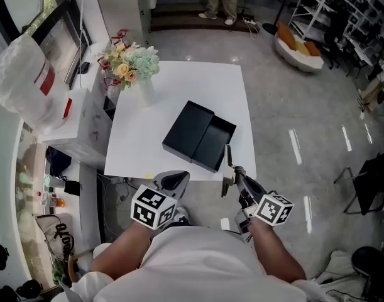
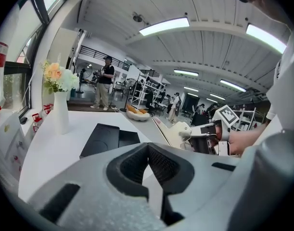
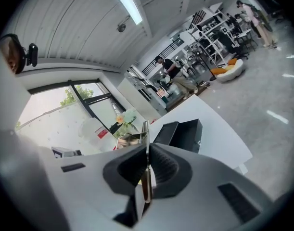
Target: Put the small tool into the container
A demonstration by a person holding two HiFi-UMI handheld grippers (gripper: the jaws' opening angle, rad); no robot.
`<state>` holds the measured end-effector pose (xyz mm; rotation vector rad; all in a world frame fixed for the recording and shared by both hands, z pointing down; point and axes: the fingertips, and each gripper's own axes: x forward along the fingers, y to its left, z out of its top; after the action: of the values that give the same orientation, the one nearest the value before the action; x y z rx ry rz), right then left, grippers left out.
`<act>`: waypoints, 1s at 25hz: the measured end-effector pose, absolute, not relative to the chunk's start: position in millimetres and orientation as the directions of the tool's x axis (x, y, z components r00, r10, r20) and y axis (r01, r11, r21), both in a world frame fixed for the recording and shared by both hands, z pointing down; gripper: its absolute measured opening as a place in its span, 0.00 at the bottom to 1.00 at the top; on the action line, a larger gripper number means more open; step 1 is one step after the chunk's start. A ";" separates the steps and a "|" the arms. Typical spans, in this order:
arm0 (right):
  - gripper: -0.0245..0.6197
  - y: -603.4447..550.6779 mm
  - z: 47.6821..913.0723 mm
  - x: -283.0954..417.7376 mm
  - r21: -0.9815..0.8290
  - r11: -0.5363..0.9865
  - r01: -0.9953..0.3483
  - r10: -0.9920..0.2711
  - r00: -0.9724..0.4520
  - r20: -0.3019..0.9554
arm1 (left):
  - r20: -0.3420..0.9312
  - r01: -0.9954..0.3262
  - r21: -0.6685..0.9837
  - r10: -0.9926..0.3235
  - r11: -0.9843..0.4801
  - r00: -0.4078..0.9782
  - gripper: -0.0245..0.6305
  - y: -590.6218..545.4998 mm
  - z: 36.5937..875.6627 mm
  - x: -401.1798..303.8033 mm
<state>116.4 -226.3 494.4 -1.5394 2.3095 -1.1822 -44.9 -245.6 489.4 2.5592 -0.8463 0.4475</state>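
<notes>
Right gripper (image 3: pixel 147 149) pinching small tool (image 3: pixel 145 130) (thin, metal), container (image 1: pixel 200 134) ahead

Box (image 1: pixel 198 136) lay on table (image 1: pixel 185 87), toward its near right edge. Vase (image 1: pixel 143 92) stood at table's far left corner. Cabinet (image 1: pixel 78 128) stood just left of table.

Head view: from high up, steeply down on white surface (image 1: pixel 179 93), some way off. Left gripper view & right gripper view: low, close behind own jaws, facing fwd over surface. All 3 share black container (image 1: pixel 199 136).
</notes>
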 end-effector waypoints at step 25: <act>0.06 -310.6 530.9 148.1 -0.710 0.017 -0.704 -0.810 -0.426 0.403 | 0.446 -0.613 0.313 -0.457 -0.725 0.769 0.05 -314.9 511.1 -27.1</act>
<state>148.1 -310.6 530.9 -1.6141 2.1531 -1.3811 -27.1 -314.9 511.1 2.5156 -0.8078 0.4730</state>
